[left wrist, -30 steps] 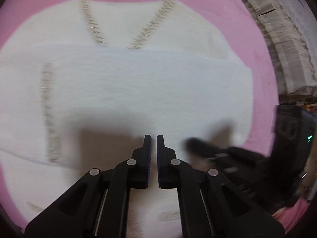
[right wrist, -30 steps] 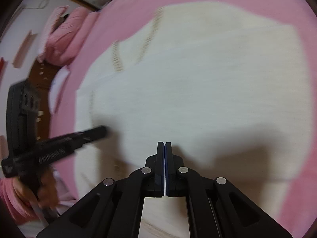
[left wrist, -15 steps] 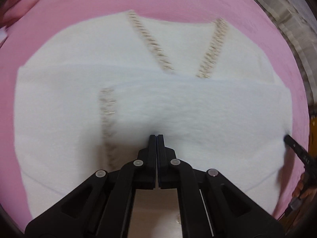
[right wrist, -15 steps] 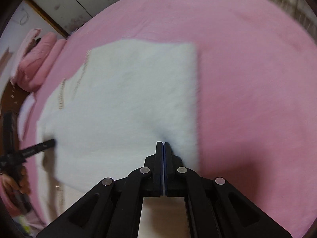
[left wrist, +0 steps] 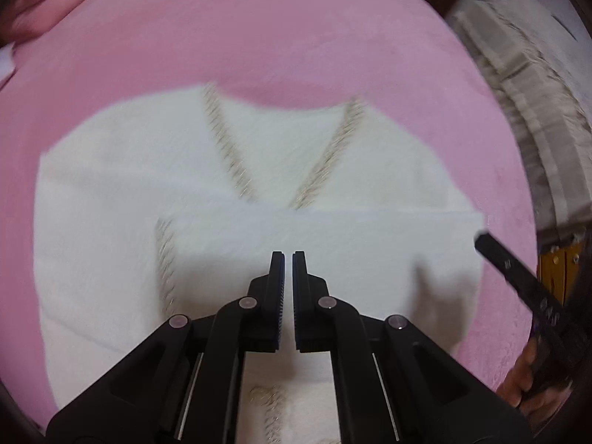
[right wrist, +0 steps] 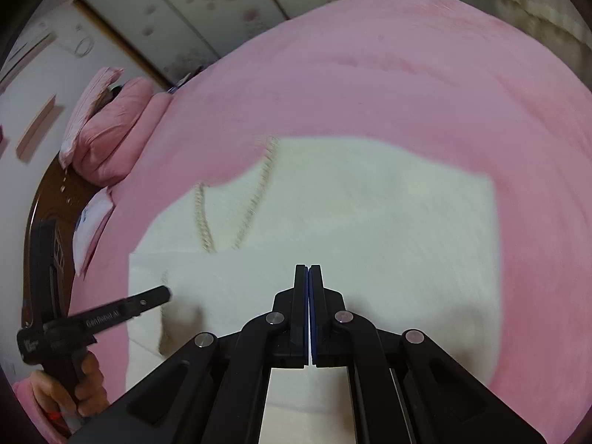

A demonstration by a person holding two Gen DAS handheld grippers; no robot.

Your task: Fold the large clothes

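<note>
The white sweater is motion-blurred, its lower hem hidden behind the left gripper.

This is a bedroom in a home. A big bed with a soft pink cover fills most of the right wrist view. At ten o'clock lie pink pillows against a dark wooden headboard. At twelve o'clock stand closet doors with pink flowers on them. A white sweater lies flat on the bed.

Each wrist view looks forward and down along its own tool, from close above the pink bed, both sharing the white sweater and its neckline
</note>
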